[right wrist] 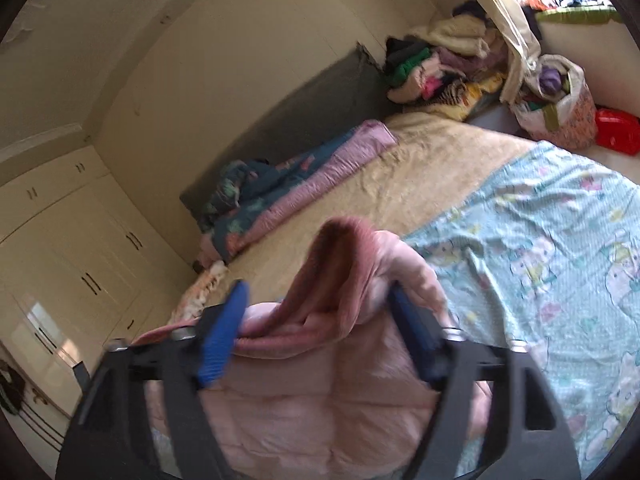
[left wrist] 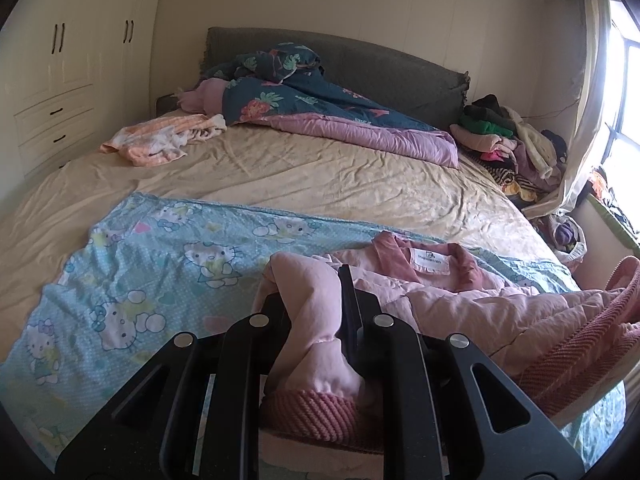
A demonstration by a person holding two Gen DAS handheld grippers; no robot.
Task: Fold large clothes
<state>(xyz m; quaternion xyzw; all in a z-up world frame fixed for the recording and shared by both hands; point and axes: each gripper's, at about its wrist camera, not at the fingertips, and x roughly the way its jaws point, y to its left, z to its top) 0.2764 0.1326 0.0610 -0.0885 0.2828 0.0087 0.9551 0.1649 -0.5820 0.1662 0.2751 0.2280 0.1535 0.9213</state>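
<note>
Pinching a sleeve of the pink jacket point(left wrist: 460, 300) near the bed's point(left wrist: 300, 176) foot edge, the left gripper point(left wrist: 316, 300) held; the right gripper point(right wrist: 316, 320) gaped, fabric loose between. Laying the sleeve across seemingly came next.

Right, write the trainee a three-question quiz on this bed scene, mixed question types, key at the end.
1. True or false: the left hand-held gripper is shut on the pink jacket.
2. Multiple choice: the jacket lies on which surface? A) bare beige sheet B) light blue cartoon-cat blanket C) floral quilt
3. Fill in: the right hand-held gripper has its blue pads standing ____ with jacket fabric between them.

Key: 1 true; 2 B; 3 open (apart, not pressing the cloth).
</note>
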